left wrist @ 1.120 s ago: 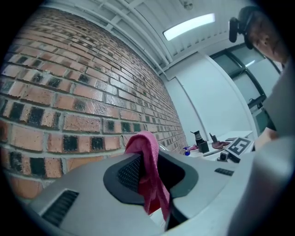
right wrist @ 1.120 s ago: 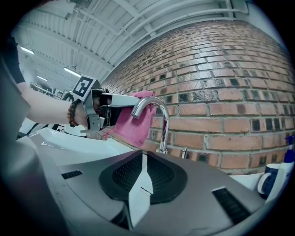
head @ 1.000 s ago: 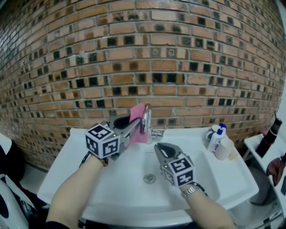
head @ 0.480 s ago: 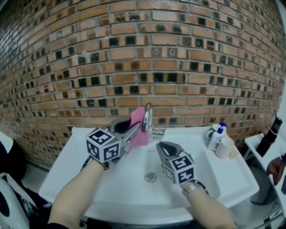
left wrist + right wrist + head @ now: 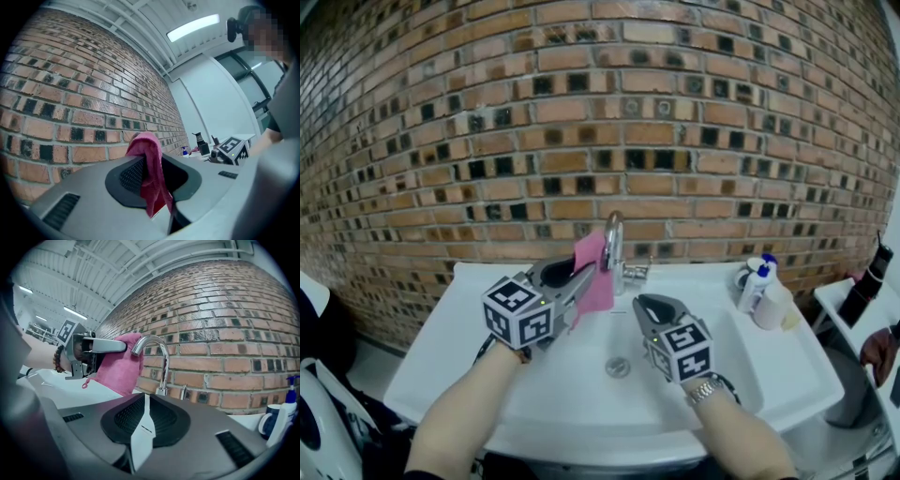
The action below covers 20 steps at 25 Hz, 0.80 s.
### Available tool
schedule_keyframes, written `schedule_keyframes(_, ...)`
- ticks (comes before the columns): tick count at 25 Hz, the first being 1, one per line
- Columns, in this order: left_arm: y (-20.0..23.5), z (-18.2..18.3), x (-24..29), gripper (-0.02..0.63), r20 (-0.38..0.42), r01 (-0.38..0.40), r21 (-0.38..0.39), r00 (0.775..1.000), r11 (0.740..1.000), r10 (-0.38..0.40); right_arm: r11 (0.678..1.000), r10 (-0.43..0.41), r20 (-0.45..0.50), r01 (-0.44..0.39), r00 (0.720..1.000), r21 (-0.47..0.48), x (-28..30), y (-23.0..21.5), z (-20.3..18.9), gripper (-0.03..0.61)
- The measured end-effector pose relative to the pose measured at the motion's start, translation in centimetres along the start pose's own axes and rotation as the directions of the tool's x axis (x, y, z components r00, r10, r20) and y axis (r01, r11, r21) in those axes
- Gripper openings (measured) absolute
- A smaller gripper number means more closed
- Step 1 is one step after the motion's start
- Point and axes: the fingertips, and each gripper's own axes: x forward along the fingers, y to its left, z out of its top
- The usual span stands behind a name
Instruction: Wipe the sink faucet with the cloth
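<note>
- Forearms come in from the near edge, one gripper per hand, both over the white sink [image 5: 441, 337].
- R gripper [image 5: 643, 301] sits right of centre, low over the basin, just past the drain [image 5: 618, 367]. It points far, toward the wall. Its jaws meet at the tips w/ only a thin slit behind them, nothing between.
- L gripper [image 5: 585, 276] is left of centre and higher, aimed right and far at the faucet. Its jaws are clamped on the pink cloth [image 5: 594, 274], which bunches above the pads and hangs below them.
- Cloth hangs at the far-centre of the sink, against the left side of the faucet [image 5: 614, 240]. It looks to be touching the spout; can't be sure.
- Faucet is chrome w/ a gooseneck, upright at the far rim, and a small lever sits just right of its base.
- Far right on the rim: white pump bottle [image 5: 756, 285] w/ blue top, and a white cup [image 5: 772, 309] just beside it.
- Brick wall [image 5: 628, 112] runs along the back, right behind the sink.
- Right edge, apart from the sink: another person's hand [image 5: 877, 354] near a dark bottle [image 5: 868, 279].
</note>
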Motion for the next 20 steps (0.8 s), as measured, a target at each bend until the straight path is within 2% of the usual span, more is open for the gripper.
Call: schedule_keyframes(20,-2.0,-3.3,-1.9,0.084,0.009,-0.003,-0.102,1.0,0.995,0.004,1.0,0.0,-0.022,0.0,1.0,-0.009,0.0,0.0,-0.7,0.044)
